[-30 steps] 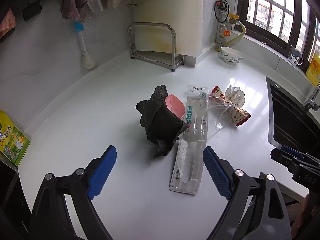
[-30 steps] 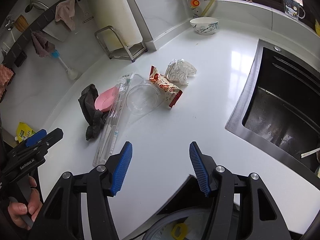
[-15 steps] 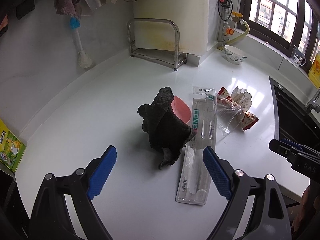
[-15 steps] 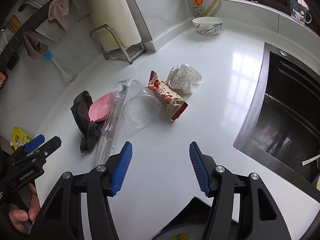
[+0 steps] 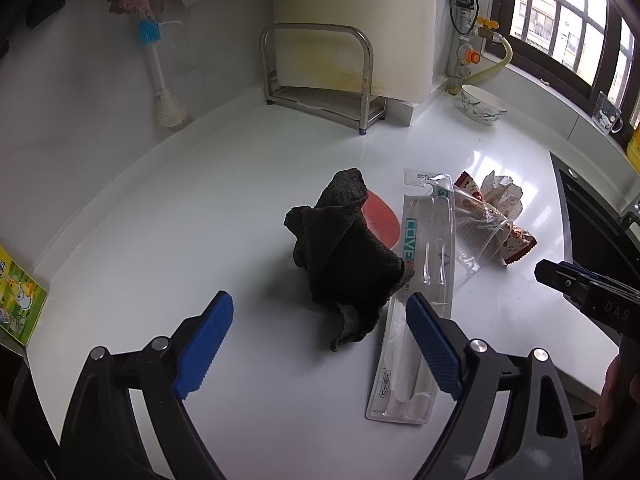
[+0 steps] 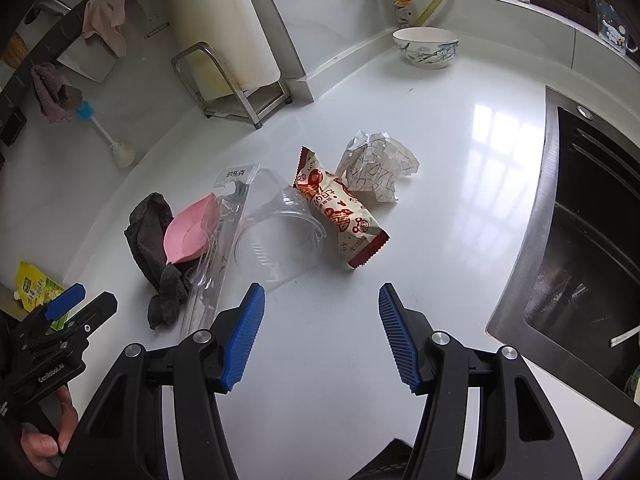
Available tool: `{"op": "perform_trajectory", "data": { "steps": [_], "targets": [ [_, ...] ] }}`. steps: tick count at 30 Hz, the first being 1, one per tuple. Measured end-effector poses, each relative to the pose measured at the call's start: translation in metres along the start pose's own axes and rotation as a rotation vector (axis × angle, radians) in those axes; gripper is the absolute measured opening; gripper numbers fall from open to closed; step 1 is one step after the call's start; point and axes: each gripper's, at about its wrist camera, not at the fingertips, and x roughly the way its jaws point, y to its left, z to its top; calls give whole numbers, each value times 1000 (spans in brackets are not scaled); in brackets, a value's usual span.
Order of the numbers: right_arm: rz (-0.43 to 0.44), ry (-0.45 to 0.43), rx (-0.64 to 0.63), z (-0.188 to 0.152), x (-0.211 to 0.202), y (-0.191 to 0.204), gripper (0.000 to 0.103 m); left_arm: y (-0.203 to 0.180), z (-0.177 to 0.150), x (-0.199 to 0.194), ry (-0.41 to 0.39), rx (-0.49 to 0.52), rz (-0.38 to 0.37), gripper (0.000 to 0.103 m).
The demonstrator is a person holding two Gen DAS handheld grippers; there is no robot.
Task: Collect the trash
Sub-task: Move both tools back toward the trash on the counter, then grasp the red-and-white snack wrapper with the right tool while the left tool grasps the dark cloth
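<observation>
Trash lies in a row on the white counter. A crumpled dark cloth [image 5: 344, 252] [image 6: 150, 232] covers part of a pink paper piece [image 5: 380, 218] [image 6: 190, 230]. Beside them lie a long clear toothbrush blister pack [image 5: 420, 280] [image 6: 218, 248], a clear plastic cup on its side [image 6: 280, 232] [image 5: 476, 236], a red-and-cream snack wrapper [image 6: 340, 212] [image 5: 516, 240] and a crumpled white paper [image 6: 376, 168] [image 5: 502, 196]. My left gripper [image 5: 318, 340] stands open just short of the cloth. My right gripper [image 6: 320, 336] is open in front of the cup and wrapper, holding nothing.
A dark sink [image 6: 580, 248] is sunk into the counter at the right. A patterned bowl [image 6: 426, 46], a steel rack [image 6: 236, 88] and a hanging brush [image 5: 160, 80] stand along the back wall. A green-yellow packet [image 5: 18, 300] lies at the left edge.
Both grippers have moved forward toward the trash, so the cloth and the cup look nearer and larger. Jaws have kept their width; nothing was grasped.
</observation>
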Motion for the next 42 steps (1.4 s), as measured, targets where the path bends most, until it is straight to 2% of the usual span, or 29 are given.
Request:
{"op": "perform_trajectory", "data": {
  "steps": [13,25,42],
  "targets": [
    [-11,5,5,15,21,-10,57,-2,7,13,16,-3,-3,87],
    [-76,11,-51,36,42,-21,57,-2,7,20,30,0,-5,87],
    [-99,50,-131,46,68,-6,55,0,7,27,35,-9,-8,87]
  ]
}}
